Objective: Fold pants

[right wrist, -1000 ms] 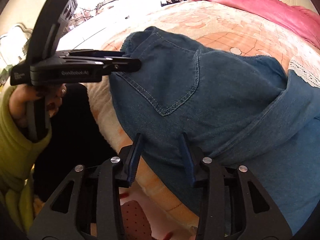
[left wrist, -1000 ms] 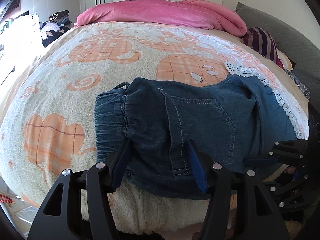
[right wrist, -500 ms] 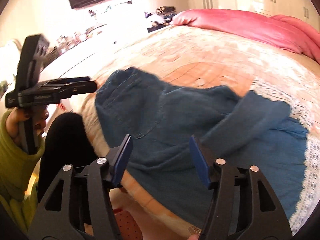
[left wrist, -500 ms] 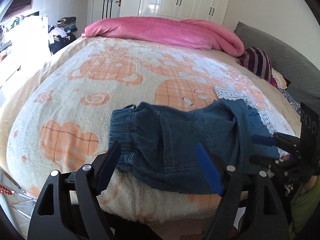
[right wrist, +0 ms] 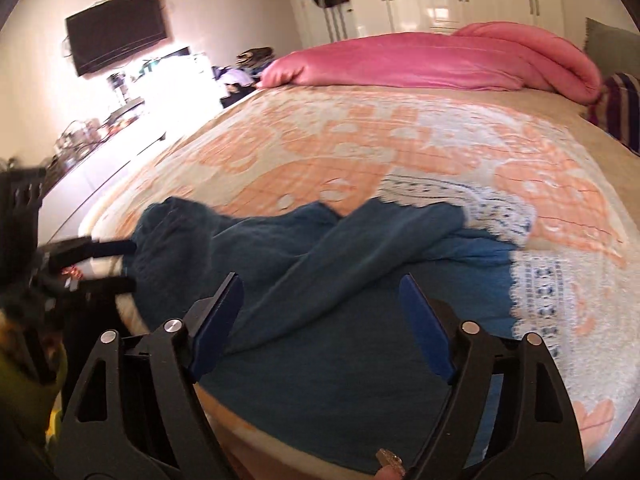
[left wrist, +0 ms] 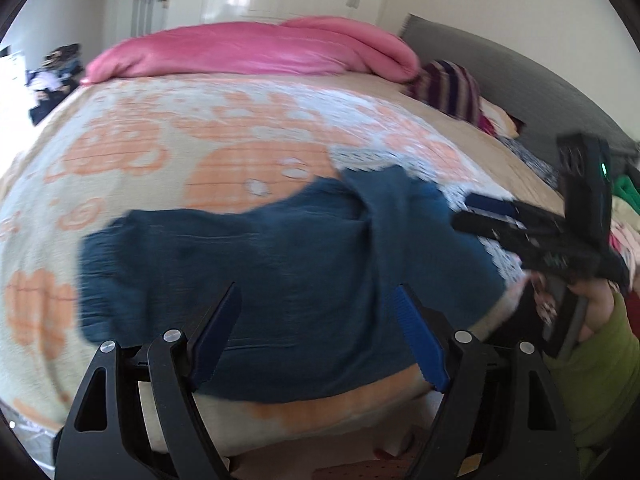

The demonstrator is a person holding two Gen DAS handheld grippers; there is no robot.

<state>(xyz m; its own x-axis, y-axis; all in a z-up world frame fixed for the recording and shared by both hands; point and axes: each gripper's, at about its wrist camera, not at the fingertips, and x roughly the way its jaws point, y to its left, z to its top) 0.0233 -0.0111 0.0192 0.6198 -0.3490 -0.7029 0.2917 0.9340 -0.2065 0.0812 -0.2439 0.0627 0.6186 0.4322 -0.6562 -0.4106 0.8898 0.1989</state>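
Pants (left wrist: 288,264) lie bunched on the blanket (left wrist: 168,148) at the bed's near edge, lace hem (right wrist: 536,280) on their far side. Left claw (left wrist: 316,336) gapes wide over the pants, gripping nothing. Right claw (right wrist: 320,320) likewise wide, empty, above the pants. Pink duvet (left wrist: 248,48) lies beyond the pants.

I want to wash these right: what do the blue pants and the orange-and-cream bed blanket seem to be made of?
The blue pants look like soft matte denim, probably cotton, with white lace trim at the hems; motion blur hides the weave. The orange-and-cream bed blanket looks like fuzzy fleece or plush, judging by its napped surface.
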